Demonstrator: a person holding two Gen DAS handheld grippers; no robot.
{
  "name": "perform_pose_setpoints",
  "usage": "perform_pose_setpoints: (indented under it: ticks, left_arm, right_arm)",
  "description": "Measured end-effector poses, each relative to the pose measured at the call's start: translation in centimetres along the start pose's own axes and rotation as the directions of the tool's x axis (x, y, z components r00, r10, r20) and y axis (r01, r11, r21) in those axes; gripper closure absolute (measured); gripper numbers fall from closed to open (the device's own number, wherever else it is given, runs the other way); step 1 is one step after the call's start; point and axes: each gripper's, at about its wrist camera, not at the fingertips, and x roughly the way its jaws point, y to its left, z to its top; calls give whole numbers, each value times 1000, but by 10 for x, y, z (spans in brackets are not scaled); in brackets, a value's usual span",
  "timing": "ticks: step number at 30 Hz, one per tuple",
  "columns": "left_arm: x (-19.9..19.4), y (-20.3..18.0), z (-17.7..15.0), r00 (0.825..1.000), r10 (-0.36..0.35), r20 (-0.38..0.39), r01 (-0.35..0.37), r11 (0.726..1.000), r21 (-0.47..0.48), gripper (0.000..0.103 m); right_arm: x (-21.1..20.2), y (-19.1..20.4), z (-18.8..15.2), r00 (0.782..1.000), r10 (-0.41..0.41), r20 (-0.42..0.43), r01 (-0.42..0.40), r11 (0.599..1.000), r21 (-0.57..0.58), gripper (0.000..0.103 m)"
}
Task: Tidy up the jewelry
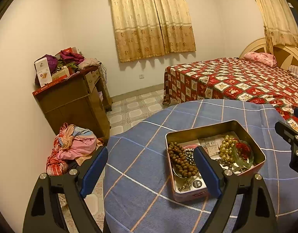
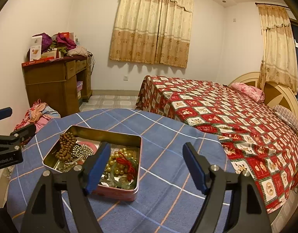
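An open metal tin (image 1: pixel 203 129) (image 2: pixel 102 133) sits on a round table under a blue checked cloth (image 1: pixel 137 155) (image 2: pixel 168 134). Inside lie a brown wooden bead bracelet (image 1: pixel 180 159) (image 2: pixel 65 145), a silver bead chain (image 1: pixel 188 154) (image 2: pixel 81 150), gold pearl beads (image 1: pixel 226 147) (image 2: pixel 117 163) and a green bangle with red cord (image 1: pixel 244 153) (image 2: pixel 127 164). My left gripper (image 1: pixel 150 171) hovers open left of the tin, its right finger in front of the tin's near side. My right gripper (image 2: pixel 147 167) is open, holds nothing and hovers to the tin's right.
A bed with a red patterned cover (image 1: pixel 236 81) (image 2: pixel 216 112) stands behind the table on the right. A wooden cabinet piled with clothes and boxes (image 1: pixel 75 97) (image 2: pixel 52 81) stands by the left wall. A heap of clothes (image 1: pixel 73 147) lies on the tiled floor.
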Motion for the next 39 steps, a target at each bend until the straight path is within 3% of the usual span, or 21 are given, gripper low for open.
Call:
perform_pose_setpoints:
  ticks: [13, 39]
  left_arm:
    - [3, -2, 0, 1000, -9, -12, 9, 1000, 8, 13]
    - [6, -12, -8, 998, 61, -4, -60, 997, 50, 13]
  right_arm:
    - [1, -2, -1, 1000, 2, 3, -2, 1000, 2, 24]
    - [0, 5, -1, 1000, 9, -1, -9, 1000, 4, 22]
